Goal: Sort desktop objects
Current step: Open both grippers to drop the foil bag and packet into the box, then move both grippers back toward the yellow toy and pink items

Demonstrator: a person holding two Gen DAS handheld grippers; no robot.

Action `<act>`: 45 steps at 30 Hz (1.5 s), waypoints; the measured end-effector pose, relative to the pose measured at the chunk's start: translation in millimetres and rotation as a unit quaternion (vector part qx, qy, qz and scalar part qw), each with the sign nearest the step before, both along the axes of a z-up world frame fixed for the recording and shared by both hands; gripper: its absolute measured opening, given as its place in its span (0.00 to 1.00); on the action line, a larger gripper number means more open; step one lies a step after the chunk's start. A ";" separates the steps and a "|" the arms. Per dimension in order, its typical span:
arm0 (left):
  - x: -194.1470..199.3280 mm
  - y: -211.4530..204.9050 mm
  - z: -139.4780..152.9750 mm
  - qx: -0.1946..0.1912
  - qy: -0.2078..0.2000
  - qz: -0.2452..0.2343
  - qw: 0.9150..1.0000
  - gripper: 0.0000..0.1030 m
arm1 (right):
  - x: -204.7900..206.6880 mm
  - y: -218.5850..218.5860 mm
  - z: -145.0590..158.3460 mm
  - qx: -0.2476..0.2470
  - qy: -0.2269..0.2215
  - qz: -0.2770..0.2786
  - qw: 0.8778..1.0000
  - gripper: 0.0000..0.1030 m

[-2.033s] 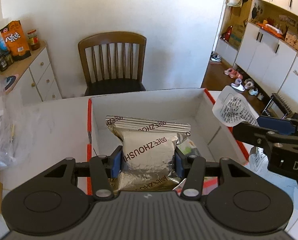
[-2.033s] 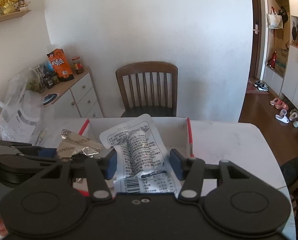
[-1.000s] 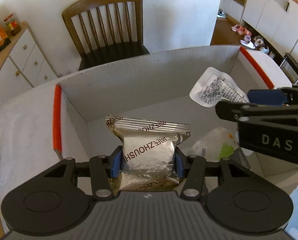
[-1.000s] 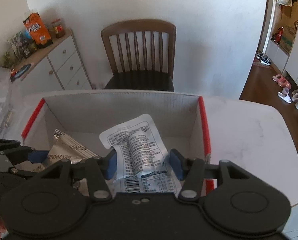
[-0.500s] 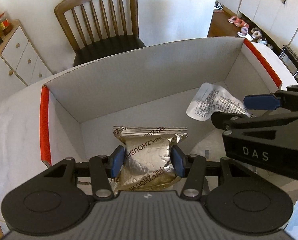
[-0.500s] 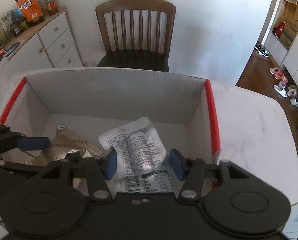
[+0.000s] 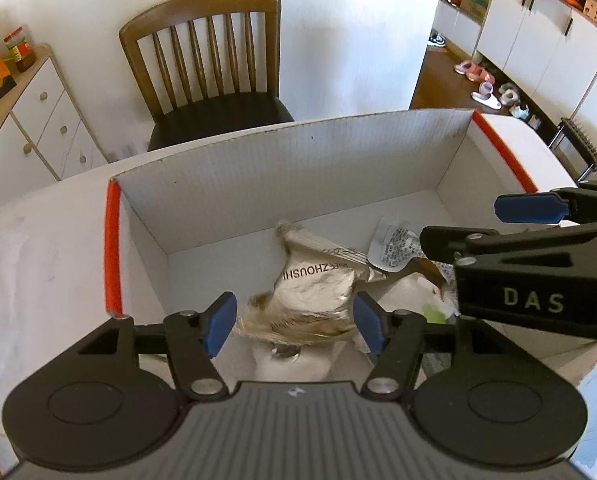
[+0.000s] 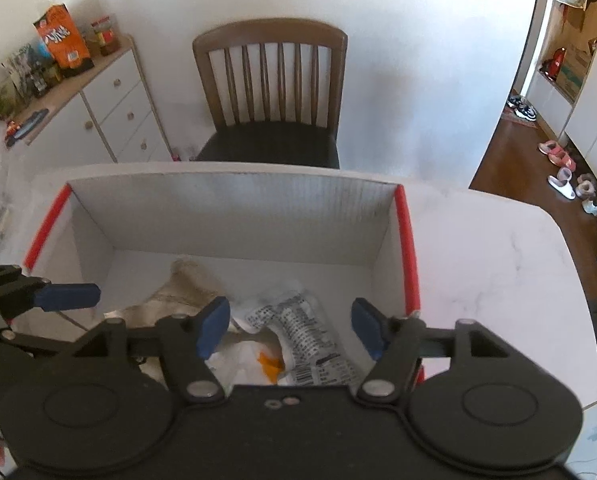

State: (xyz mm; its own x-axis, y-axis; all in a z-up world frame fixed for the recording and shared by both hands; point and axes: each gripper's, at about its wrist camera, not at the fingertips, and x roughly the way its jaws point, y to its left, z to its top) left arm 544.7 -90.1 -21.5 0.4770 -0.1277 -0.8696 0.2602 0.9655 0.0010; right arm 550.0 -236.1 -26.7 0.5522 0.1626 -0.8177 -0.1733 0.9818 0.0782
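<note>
Both jaws are opening over the white box (image 7: 290,168) on the counter (image 8: 498,264): the left hand-held gripper (image 7: 294,324) releases the silver pouch (image 7: 318,284) at lower centre, the right hand-held gripper (image 8: 290,326) the printed packet (image 8: 298,324), so each drops inside.

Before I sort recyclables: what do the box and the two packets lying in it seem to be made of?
Box: probably corrugated cardboard, matte white, fluted lines on its wall. Silver packet: looks like metallised foil film, shiny and crinkled. Printed packet: seems thin plastic film, glossy white, with creases.
</note>
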 end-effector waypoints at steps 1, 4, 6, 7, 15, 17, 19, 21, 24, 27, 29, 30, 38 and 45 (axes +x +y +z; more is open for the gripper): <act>-3.0 0.9 3.0 -0.003 -0.002 -0.001 1.000 0.62 | -2.7 -1.1 2.9 0.003 -0.003 0.001 1.000 0.65; -11.6 2.5 11.8 -0.005 -0.013 -0.004 1.000 0.62 | -11.3 -4.5 11.9 0.007 -0.009 0.009 1.000 0.65; -17.8 4.0 17.9 -0.011 -0.019 -0.002 1.000 0.62 | -19.1 -7.1 18.2 0.010 -0.014 0.013 1.000 0.65; -20.6 5.1 20.8 -0.015 -0.021 -0.001 1.000 0.62 | -22.1 -8.2 21.0 0.011 -0.016 0.014 1.000 0.65; -51.4 12.2 48.3 -0.035 -0.046 0.003 0.998 0.62 | -55.4 -15.0 52.8 0.031 -0.041 0.023 0.998 0.64; -60.0 15.3 54.7 -0.044 -0.050 0.005 0.998 0.62 | -66.6 -16.3 60.2 0.035 -0.048 0.028 0.998 0.64; -70.0 17.4 61.0 -0.048 -0.056 0.005 0.997 0.62 | -76.9 -15.7 66.9 0.036 -0.054 0.033 0.997 0.63; -79.6 19.0 67.2 -0.051 -0.063 0.005 0.997 0.62 | -87.3 -14.6 72.8 0.037 -0.059 0.037 0.997 0.63; -93.6 22.5 77.2 -0.059 -0.071 0.009 0.996 0.62 | -102.8 -14.5 82.6 0.042 -0.068 0.042 0.996 0.63; -107.6 24.8 86.7 -0.062 -0.082 0.006 0.995 0.62 | -118.8 -14.6 91.1 0.046 -0.077 0.046 0.995 0.63; -117.4 26.6 92.2 -0.064 -0.089 0.005 0.994 0.62 | -130.1 -15.3 95.7 0.049 -0.081 0.048 0.994 0.63; -122.2 27.6 94.7 -0.066 -0.092 0.004 0.994 0.62 | -135.7 -15.4 97.7 0.050 -0.084 0.048 0.994 0.63; -167.9 34.7 111.4 -0.077 -0.129 -0.015 0.989 0.62 | -179.4 -20.0 107.9 0.050 -0.109 0.049 0.992 0.63; -201.4 42.7 117.1 -0.084 -0.148 -0.022 0.985 0.62 | -213.7 -24.2 111.1 0.049 -0.131 0.039 0.989 0.63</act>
State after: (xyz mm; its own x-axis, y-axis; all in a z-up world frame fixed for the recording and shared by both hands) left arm 343.3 -47.4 95.5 0.6969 -0.2842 -0.6585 0.3141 0.9463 -0.0760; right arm 336.3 -260.4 84.5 0.7262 0.2838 -0.6262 -0.2749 0.9547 0.1139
